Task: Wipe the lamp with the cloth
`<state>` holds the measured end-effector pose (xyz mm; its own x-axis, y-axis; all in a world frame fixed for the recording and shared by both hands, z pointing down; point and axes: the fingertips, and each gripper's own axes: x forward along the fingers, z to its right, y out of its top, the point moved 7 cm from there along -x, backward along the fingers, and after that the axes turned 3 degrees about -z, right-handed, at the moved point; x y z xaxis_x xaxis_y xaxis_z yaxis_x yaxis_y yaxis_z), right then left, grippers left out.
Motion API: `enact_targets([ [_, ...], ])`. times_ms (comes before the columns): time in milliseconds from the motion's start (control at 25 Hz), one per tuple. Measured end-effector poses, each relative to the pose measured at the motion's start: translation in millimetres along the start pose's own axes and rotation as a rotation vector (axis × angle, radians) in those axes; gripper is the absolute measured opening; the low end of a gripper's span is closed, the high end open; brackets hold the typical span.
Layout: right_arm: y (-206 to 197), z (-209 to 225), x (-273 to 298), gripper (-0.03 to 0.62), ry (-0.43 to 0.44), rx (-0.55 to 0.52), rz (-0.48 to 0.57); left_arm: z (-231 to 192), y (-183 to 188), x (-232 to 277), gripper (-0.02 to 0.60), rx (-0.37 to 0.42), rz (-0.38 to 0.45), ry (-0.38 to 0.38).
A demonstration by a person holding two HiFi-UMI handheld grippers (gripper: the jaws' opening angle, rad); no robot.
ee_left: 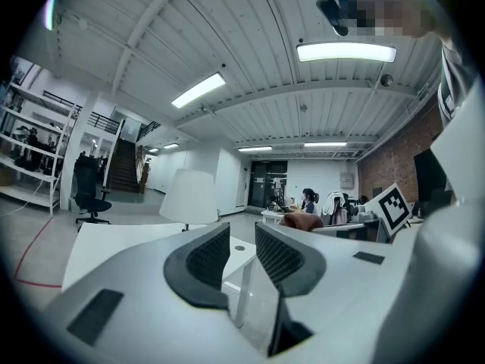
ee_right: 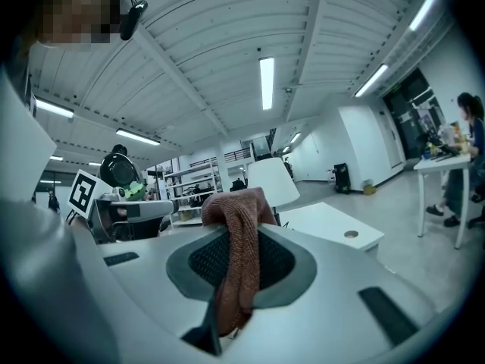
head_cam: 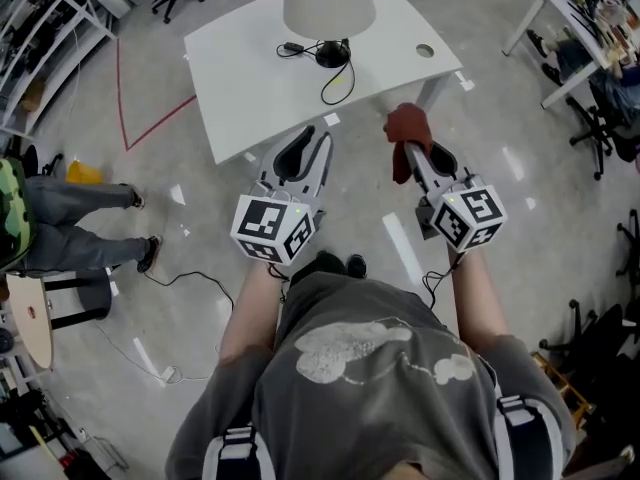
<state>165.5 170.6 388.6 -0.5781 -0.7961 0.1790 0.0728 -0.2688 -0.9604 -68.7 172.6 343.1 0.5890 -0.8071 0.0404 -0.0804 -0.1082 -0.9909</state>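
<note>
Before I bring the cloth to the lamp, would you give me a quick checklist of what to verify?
1. Cloth clamped in right gripper: ok.
2. Left gripper empty, jaws slightly apart: ok.
3. Lamp upright on table: ok.
4. Cloth at lamp: not ok, short of it.
5. Cord clear of path: not ok, it loops before the base.
6. Lamp off: cannot tell.

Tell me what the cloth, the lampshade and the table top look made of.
Cloth: reddish-brown knitted or terry textile; a looped weave and soft folds show.
Lampshade: white, matte, probably fabric or paper; no sheen, weave unreadable.
Table top: white, smooth, likely laminate or painted board; flat, even surface.
</note>
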Motion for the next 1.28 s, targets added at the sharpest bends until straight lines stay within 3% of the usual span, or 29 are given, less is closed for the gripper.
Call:
enact_targets([
  [360, 14.9, 10.5, 31.7, 0.058, -0.026, 0.005, 0.002, -33.5, 11.6, 40.6, 0.212, 0.027, 0.000, -0.023],
  [720, 44.2, 46.7, 91.5, 0.057, -0.104, 0.006, 0.010, -99.3, 14.5, 114.3, 0.451, 0.025, -0.038, -0.031],
  [1160, 71.3, 78.7, 163.1, 0.057, -0.182, -0.010, -0.002, -181.1, 21.1, 195.2, 0.584, 0.046, -0.048, 0.002],
  [1280, 75.8, 85.8, 172.0, 0.058, -0.207, -0.015, 0.003, -194.0, 26.8, 210.6, 0.607, 0.015, -0.040, -0.023],
])
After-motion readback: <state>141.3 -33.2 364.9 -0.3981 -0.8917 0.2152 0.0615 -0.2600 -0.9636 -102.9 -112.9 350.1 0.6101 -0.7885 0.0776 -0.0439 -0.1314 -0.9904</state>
